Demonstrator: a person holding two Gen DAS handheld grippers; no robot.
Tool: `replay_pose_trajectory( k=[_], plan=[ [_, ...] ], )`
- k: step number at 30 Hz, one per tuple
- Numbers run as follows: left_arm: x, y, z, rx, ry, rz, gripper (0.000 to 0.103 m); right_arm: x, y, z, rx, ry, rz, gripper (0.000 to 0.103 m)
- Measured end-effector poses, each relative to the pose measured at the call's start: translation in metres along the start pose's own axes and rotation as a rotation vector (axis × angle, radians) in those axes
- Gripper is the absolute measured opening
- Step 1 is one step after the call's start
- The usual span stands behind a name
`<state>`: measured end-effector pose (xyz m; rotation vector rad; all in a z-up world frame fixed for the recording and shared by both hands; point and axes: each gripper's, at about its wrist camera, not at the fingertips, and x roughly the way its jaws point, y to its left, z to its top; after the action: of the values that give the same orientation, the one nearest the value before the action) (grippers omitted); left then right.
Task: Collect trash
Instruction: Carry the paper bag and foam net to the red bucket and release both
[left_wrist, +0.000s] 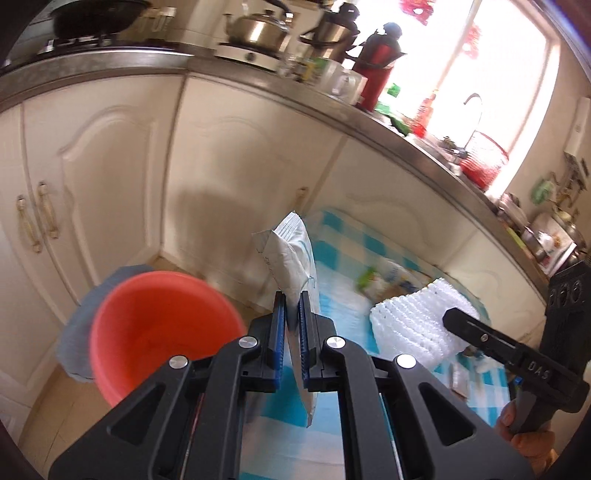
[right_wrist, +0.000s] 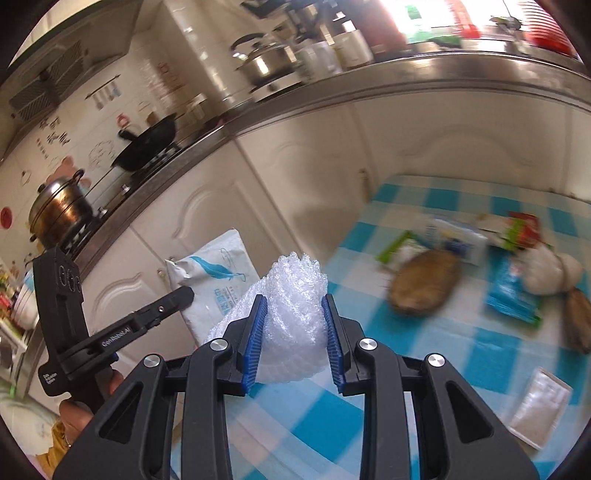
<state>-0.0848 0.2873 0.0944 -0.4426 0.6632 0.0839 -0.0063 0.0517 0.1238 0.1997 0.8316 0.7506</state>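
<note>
Both loads gripped and carried above the table; drop risk on the flat bag.

I hold a white mailer bag (left_wrist: 295, 258) edge-on in my left hand-held gripper (left_wrist: 291, 321), pinched near its lower half, beside the red bucket (left_wrist: 159, 332); it could slide out or miss the rim. My right hand-held gripper (right_wrist: 293, 332) squeezes a wad of bubble wrap (right_wrist: 291, 306), which may spring loose. More litter lies on the checked table (right_wrist: 406, 354). Legible writing: "DAS" on one gripper; the bag's blue print is unreadable.
</note>
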Motion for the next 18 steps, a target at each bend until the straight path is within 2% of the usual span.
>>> replay_pose_trajectory(
  k=[7, 11, 15, 16, 17, 18],
  plan=[
    [0.015, 0.059, -0.007, -0.067, 0.037, 0.119, 0.010, 0.074, 0.046, 0.010, -0.083, 0.105, 0.062, 0.035],
    [0.028, 0.080, -0.016, -0.081, 0.072, 0.178, 0.010, 0.110, 0.061, 0.005, -0.130, 0.160, 0.051, 0.041],
    [0.045, 0.102, -0.028, -0.113, 0.122, 0.203, 0.010, 0.130, 0.064, -0.001, -0.131, 0.201, 0.060, 0.060],
    [0.049, 0.107, -0.031, -0.117, 0.135, 0.213, 0.011, 0.128, 0.064, -0.002, -0.131, 0.197, 0.061, 0.070],
    [0.053, 0.109, -0.032, -0.121, 0.140, 0.221, 0.014, 0.126, 0.064, -0.002, -0.128, 0.182, 0.049, 0.078],
    [0.056, 0.113, -0.033, -0.131, 0.146, 0.227, 0.023, 0.125, 0.066, -0.003, -0.124, 0.170, 0.045, 0.085]
  ],
)
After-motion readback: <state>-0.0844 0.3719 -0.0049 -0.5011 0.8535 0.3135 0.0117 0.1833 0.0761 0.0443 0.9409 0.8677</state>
